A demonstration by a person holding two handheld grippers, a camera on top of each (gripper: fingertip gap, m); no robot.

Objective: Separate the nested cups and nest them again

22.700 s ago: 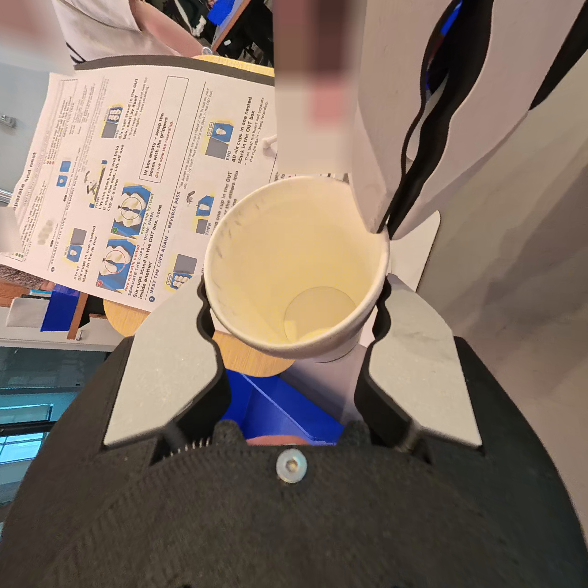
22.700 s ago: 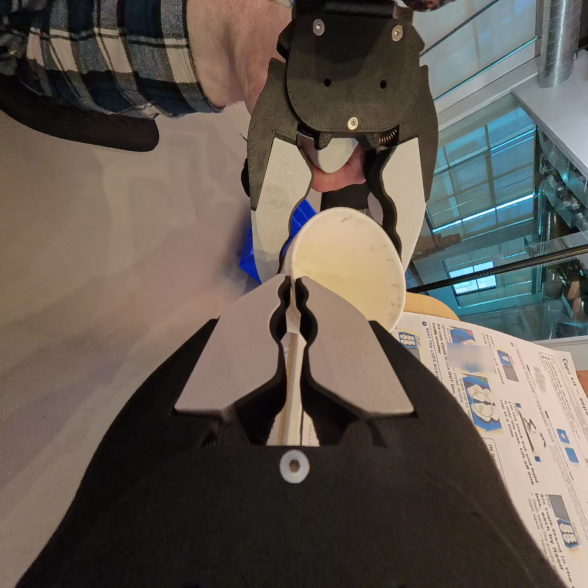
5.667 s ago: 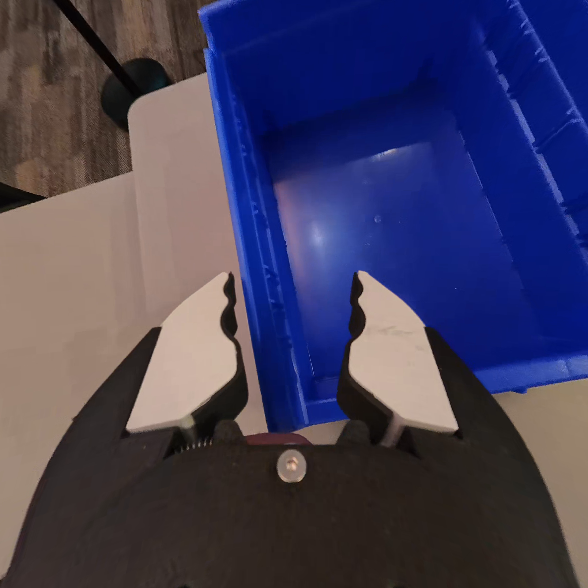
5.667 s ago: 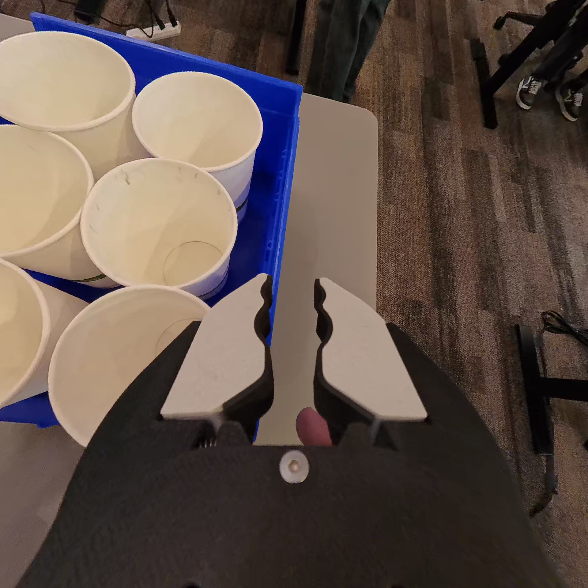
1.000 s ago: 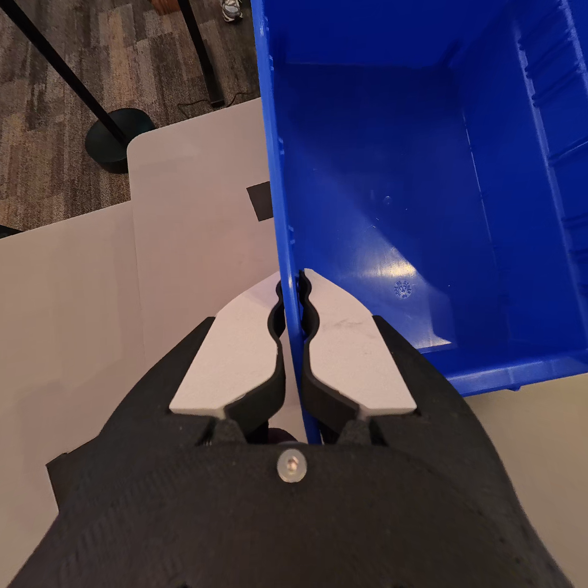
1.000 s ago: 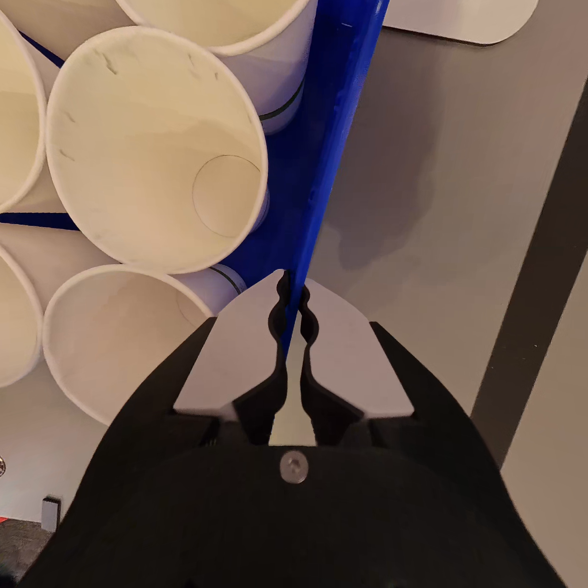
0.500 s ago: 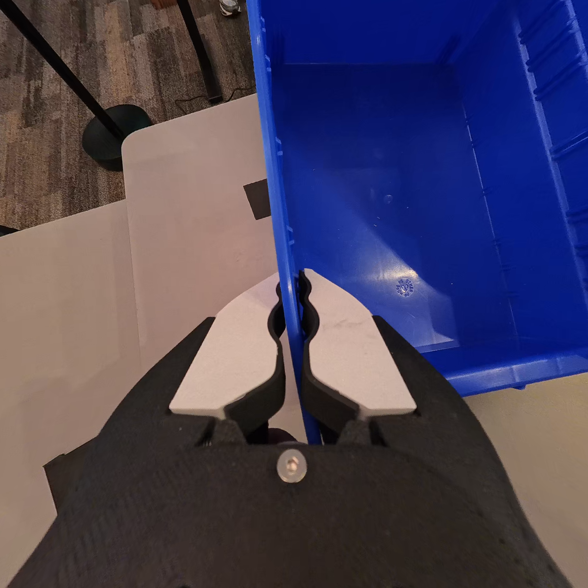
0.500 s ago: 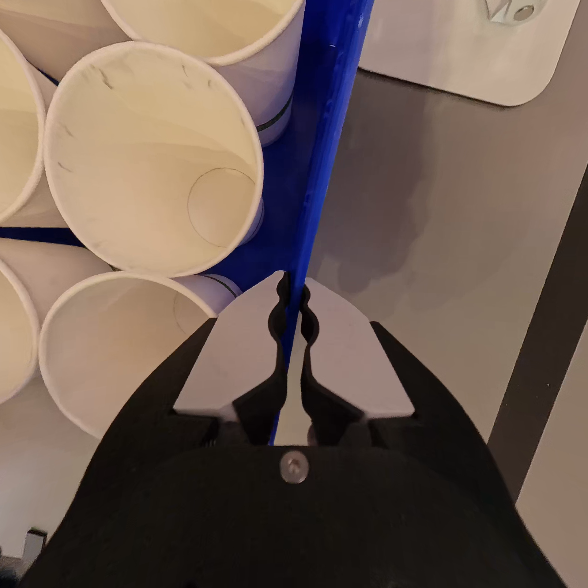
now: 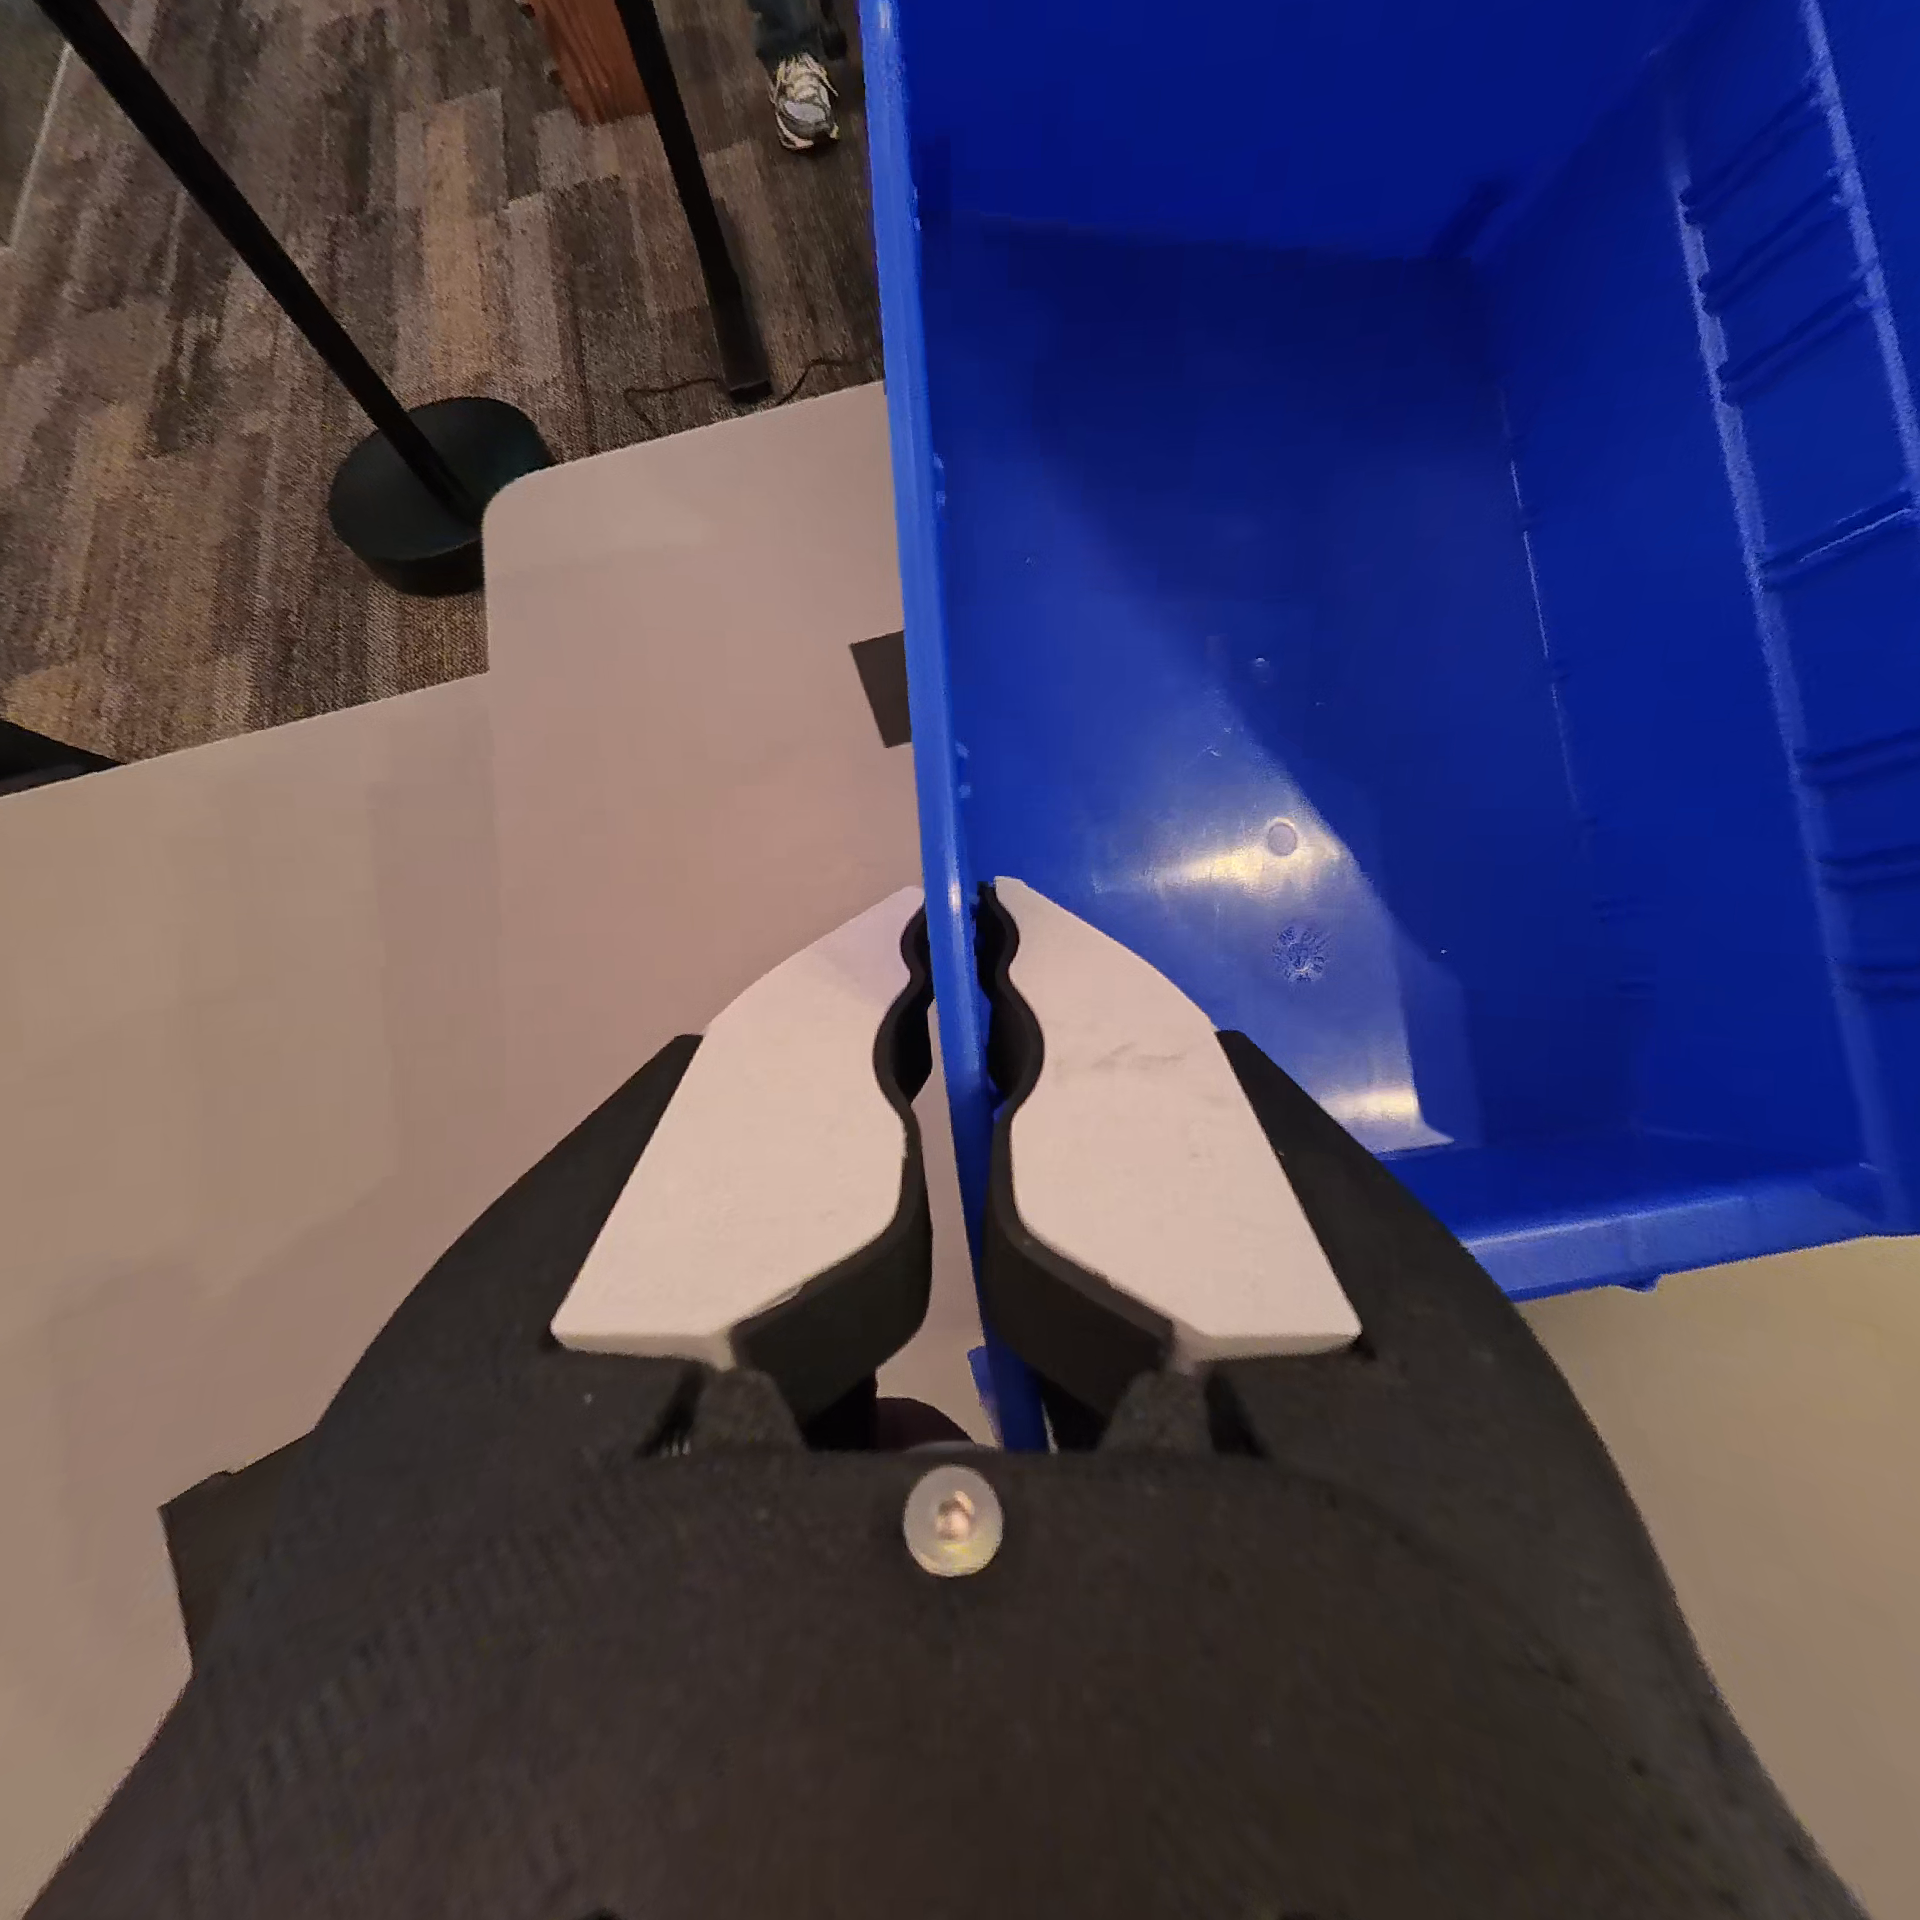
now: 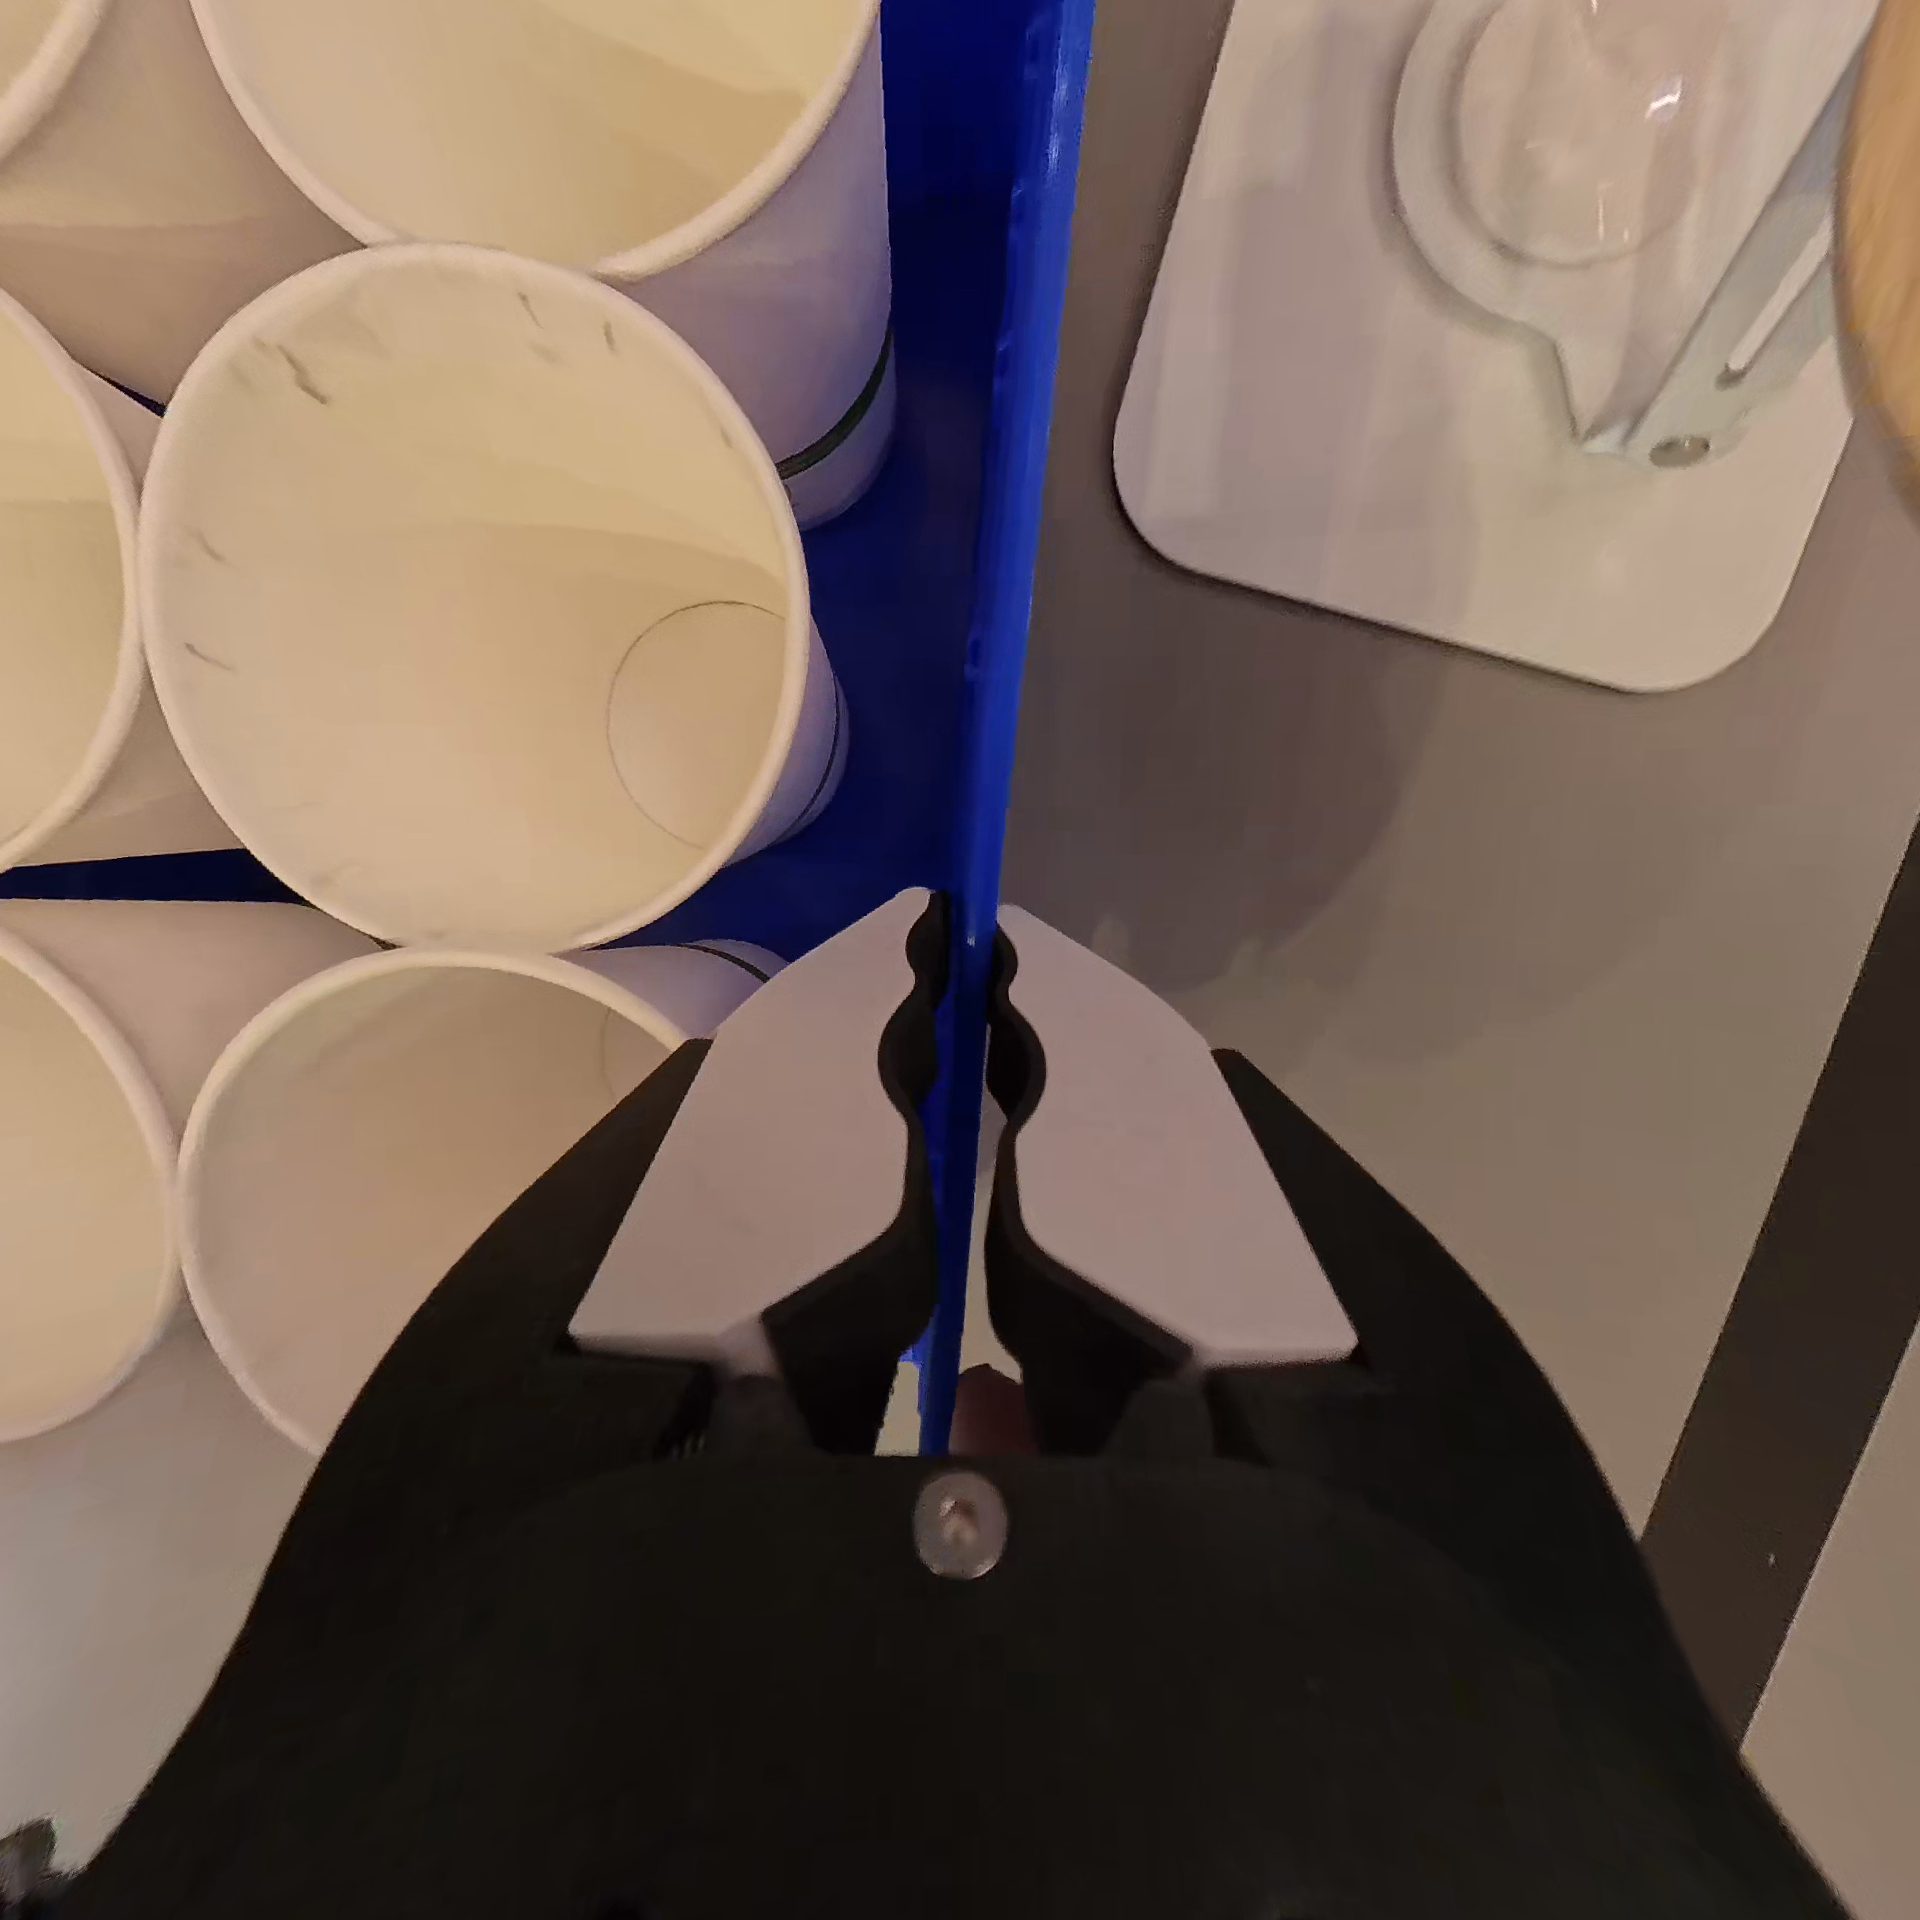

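Nearest the left camera, the left gripper was clamped on the side wall of an empty blue bin, one pad outside it and one inside. Likewise the right gripper was pinched on the wall of a second blue bin, the full bin, pads pressed to either face of the plastic.

Just beyond the right fingers, inside that bin, stood the cups: several white paper ones, upright, side by side and touching, none inside another. So the separating looked done; the nesting pass seemed not yet begun, and both bins were apparently being shifted first.

Farther off lay the grey table, with a dark tape mark beside the empty bin. Past the table edge were carpet and a black stand base. Beyond the full bin sat a white tray.
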